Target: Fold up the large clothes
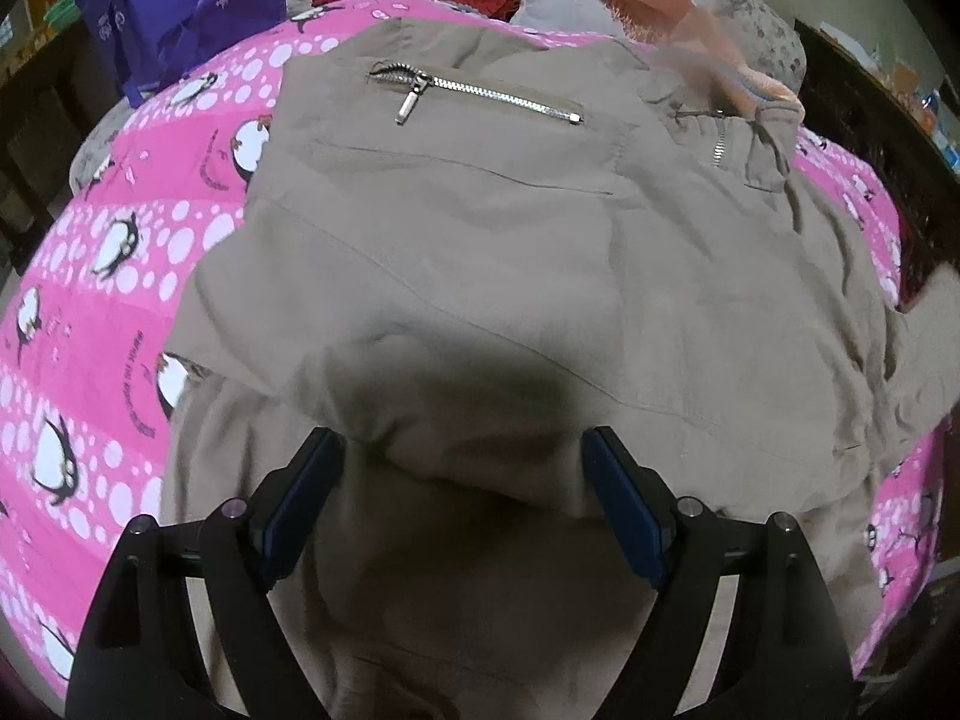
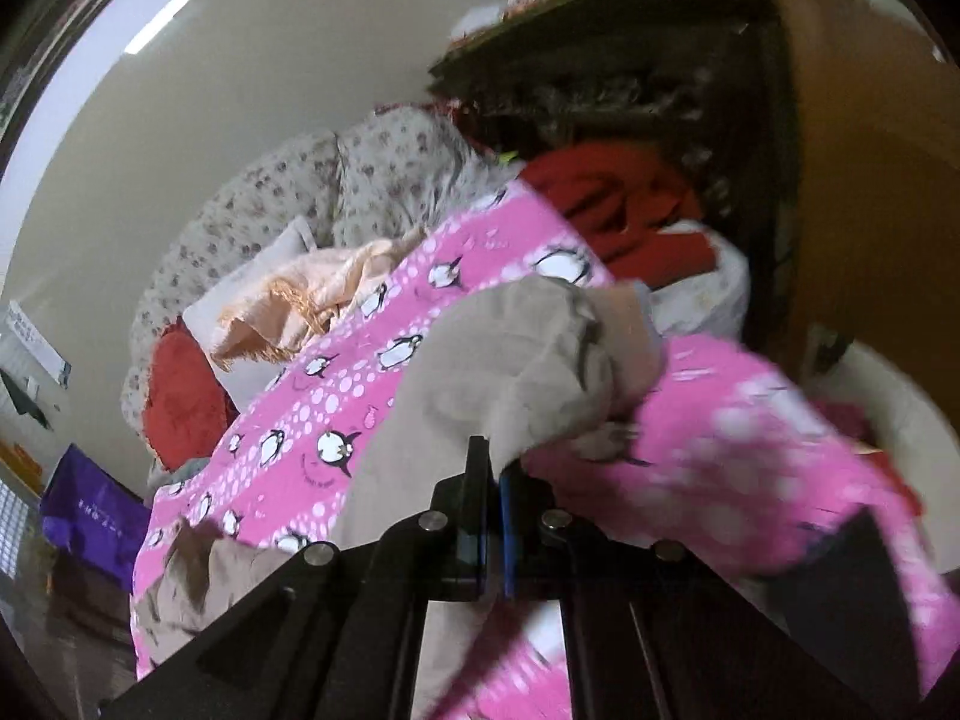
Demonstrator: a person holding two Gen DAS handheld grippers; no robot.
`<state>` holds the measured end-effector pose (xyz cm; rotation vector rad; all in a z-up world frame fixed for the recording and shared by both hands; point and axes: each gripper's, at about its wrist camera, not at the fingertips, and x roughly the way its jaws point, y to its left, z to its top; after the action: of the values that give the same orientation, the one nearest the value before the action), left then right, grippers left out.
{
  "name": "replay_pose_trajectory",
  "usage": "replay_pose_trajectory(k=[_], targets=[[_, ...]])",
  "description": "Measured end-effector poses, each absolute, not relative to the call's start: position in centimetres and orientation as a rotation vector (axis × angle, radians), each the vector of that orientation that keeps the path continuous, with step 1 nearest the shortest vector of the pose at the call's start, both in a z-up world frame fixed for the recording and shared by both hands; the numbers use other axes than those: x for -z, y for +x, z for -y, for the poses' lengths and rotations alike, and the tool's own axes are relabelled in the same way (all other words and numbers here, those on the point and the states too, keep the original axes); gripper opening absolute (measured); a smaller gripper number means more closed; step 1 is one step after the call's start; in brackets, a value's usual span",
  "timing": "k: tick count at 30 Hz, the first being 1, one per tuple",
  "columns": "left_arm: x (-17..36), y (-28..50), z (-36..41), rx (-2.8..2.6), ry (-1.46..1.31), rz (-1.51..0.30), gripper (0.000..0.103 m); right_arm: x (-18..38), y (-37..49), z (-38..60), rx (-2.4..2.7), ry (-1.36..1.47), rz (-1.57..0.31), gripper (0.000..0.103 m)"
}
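The beige garment point(image 1: 480, 252) lies spread on the pink penguin blanket point(image 1: 90, 300). The left hand-held gripper point(image 1: 462, 450) hangs wide apart above it; the right hand-held gripper point(image 2: 495, 468) is clamped on a cloth edge. That thin pinch could slip as the fabric drags, spoiling the fold.

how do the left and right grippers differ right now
The left gripper has its jaws spread wide, with beige garment between the fingers but not pinched; the right gripper is closed tight on a piece of that beige fabric. The left looks steeply down on the garment lying on the pink penguin blanket; the right looks out across the bed. Both have black frames and blue pads.
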<state>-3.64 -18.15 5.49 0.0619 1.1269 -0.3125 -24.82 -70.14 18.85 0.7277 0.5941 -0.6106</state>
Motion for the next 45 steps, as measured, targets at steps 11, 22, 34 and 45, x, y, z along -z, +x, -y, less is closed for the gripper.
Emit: replay_pose_trajectory(k=[11,22,34,45], targets=[[-7.1,-5.7,18.8,0.346,0.096,-1.093,0.084,-13.1,-28.4,72.0,0.641,0.926,-0.699,0.041],[-7.4,-5.3,17.2,0.292,0.086,-1.082,0.084,-12.4,-28.3,73.3,0.672,0.975,-0.58,0.05],[-7.6,-5.8,17.5,0.311,0.102,-1.078,0.084,-16.3,-26.6,72.0,0.647,0.828,-0.527,0.006],[-7.7,-5.0,16.1,0.29,0.004,-1.087,0.084,-24.8,-20.5,56.1,0.212,0.412,-0.573,0.006]])
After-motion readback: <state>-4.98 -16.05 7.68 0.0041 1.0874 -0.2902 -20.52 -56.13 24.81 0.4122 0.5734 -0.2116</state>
